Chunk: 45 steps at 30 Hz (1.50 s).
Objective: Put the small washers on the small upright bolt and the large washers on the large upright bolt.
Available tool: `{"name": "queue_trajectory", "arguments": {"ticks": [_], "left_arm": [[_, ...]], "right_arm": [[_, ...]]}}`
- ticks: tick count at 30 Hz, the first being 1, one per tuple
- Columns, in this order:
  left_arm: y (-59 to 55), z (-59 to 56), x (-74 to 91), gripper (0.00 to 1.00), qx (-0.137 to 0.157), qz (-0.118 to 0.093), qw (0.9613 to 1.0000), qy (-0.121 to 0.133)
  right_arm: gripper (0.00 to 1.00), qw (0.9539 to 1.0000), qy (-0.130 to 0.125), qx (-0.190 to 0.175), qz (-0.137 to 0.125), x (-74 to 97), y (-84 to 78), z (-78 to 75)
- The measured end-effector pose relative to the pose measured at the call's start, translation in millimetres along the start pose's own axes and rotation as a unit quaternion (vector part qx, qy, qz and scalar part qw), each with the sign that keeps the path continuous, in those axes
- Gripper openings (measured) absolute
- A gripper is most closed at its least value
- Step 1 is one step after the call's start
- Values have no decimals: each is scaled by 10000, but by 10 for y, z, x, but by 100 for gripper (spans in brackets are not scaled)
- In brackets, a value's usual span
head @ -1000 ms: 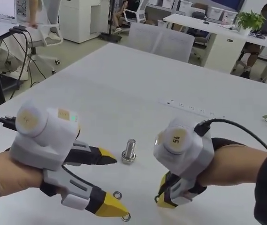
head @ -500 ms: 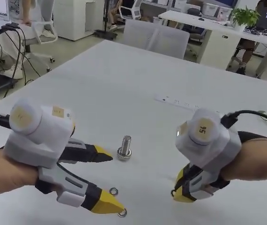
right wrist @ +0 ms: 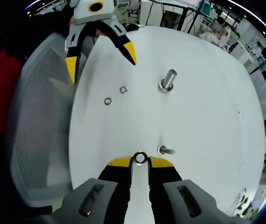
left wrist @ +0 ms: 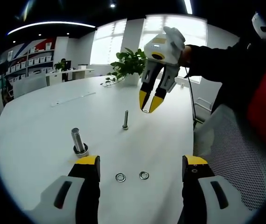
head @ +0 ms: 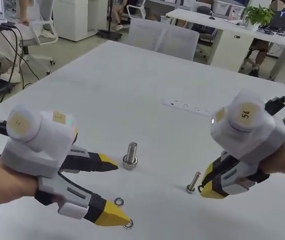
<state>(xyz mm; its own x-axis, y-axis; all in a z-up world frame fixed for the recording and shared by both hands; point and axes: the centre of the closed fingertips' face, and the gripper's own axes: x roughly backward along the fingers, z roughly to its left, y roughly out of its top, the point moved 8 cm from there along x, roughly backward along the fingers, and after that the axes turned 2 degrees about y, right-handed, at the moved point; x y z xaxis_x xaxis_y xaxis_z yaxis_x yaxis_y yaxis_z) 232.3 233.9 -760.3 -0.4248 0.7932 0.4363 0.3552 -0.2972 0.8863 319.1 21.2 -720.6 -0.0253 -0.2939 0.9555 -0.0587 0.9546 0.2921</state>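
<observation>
The large bolt (head: 129, 155) (left wrist: 79, 142) (right wrist: 168, 80) stands upright mid-table. To its right is the small bolt (head: 193, 182) (left wrist: 125, 120) (right wrist: 165, 150). Two loose washers (head: 118, 202) (head: 127, 225) (left wrist: 120, 177) (right wrist: 123, 89) lie near the front edge. My left gripper (head: 115, 192) (left wrist: 142, 161) (right wrist: 100, 63) is open and empty; its jaws straddle the nearer washer, just left of the large bolt. My right gripper (head: 203, 190) (right wrist: 140, 163) (left wrist: 149, 106) is shut on a washer (right wrist: 140, 157), its tips hovering right beside the small bolt.
The white table (head: 147, 90) carries a flush power strip (head: 192, 107) behind the bolts. A grey chair (head: 165, 42) stands at the far edge, a potted plant (left wrist: 128, 65) at the right end. A mesh chair (right wrist: 34, 116) sits by the near edge.
My right gripper has moved right and slightly up, away from the large bolt, uncovering the small bolt beside its tips. The left gripper has stayed where it was.
</observation>
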Motion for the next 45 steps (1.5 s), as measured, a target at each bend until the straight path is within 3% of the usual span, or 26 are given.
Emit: {"name": "queue_trajectory", "arguments": {"ticks": [9, 22, 45], "left_arm": [[-11, 3, 12, 71, 12, 4, 10000, -7], [-35, 13, 21, 70, 63, 44, 10000, -21], [-77, 15, 18, 69, 122, 102, 9999, -51]], "right_arm": [[14, 9998, -222, -10, -16, 90, 40, -165], [14, 9997, -245, -12, 80, -56, 83, -357], [14, 9997, -81, -1, 244, -222, 47, -423]]}}
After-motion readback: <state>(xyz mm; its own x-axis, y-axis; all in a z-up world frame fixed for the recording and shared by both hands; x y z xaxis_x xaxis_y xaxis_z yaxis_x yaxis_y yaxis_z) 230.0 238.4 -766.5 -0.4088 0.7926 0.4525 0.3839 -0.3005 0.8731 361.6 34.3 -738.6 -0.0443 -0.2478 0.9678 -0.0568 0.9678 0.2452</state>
